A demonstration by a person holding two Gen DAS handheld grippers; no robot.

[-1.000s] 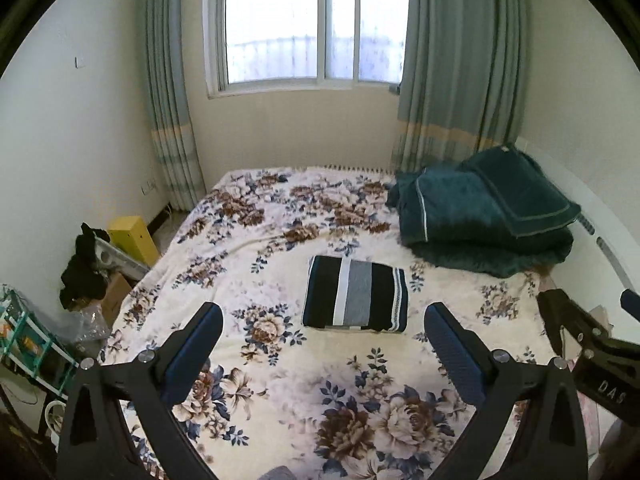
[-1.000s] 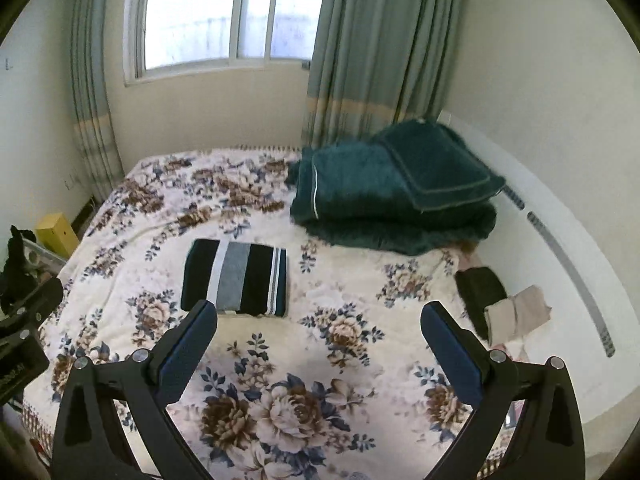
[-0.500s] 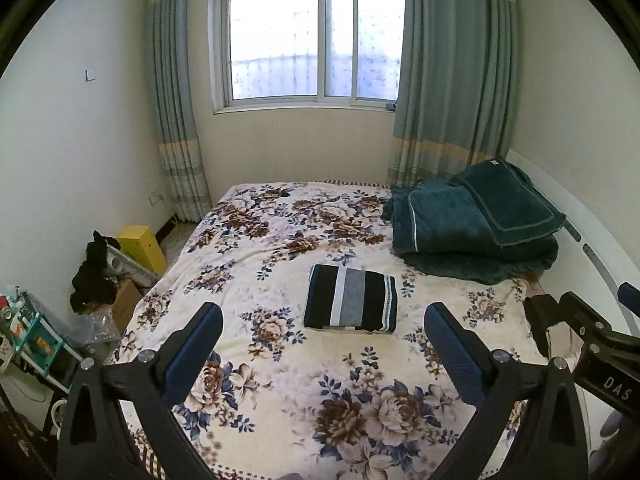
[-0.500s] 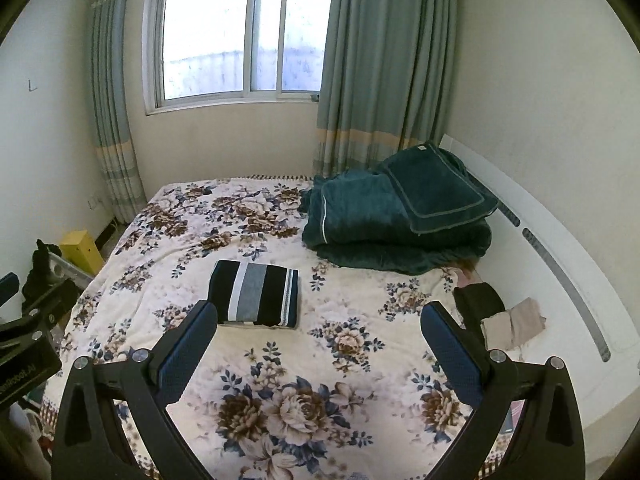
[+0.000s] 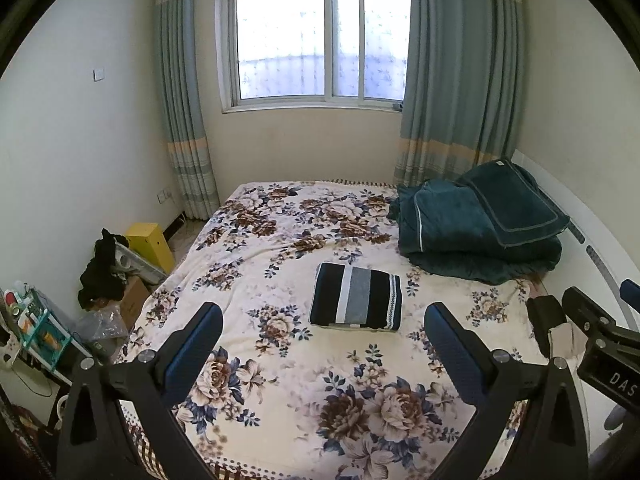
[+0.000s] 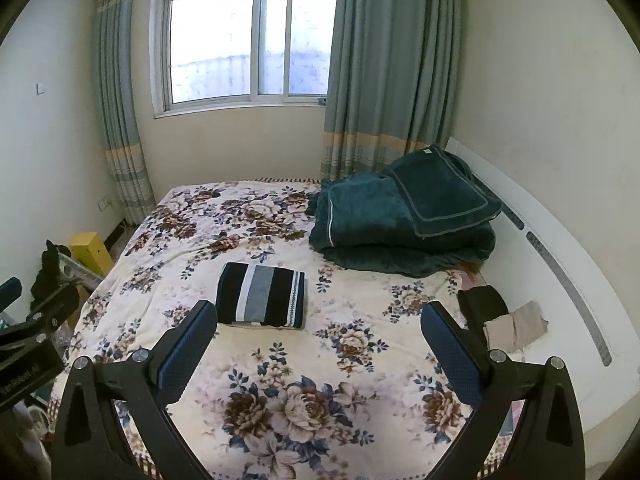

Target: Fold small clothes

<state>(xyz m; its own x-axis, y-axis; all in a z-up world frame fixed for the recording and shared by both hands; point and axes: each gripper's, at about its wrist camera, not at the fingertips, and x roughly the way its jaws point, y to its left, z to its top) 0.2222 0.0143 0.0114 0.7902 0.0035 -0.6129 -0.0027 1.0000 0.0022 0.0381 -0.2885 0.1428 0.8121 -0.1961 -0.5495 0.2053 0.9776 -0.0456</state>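
One folded striped garment (image 5: 356,297) lies flat mid-bed (image 5: 280,380), long axis across the bed, stripes running toward the window. Left gripper (image 5: 322,344) and right gripper (image 6: 320,344) hover, fingers wide, empty.

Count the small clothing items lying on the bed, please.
3: a folded striped garment mid-bed, and a black item touching a beige item at the right edge. The green bedding may hide more.

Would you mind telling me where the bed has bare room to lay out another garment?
The widest free patch is the near part of the bed, in front of the striped fold. Another lies beyond that fold toward the window, left of the green blankets. The right side is crowded: blankets at the back, a dark garment and a beige one by the headboard.
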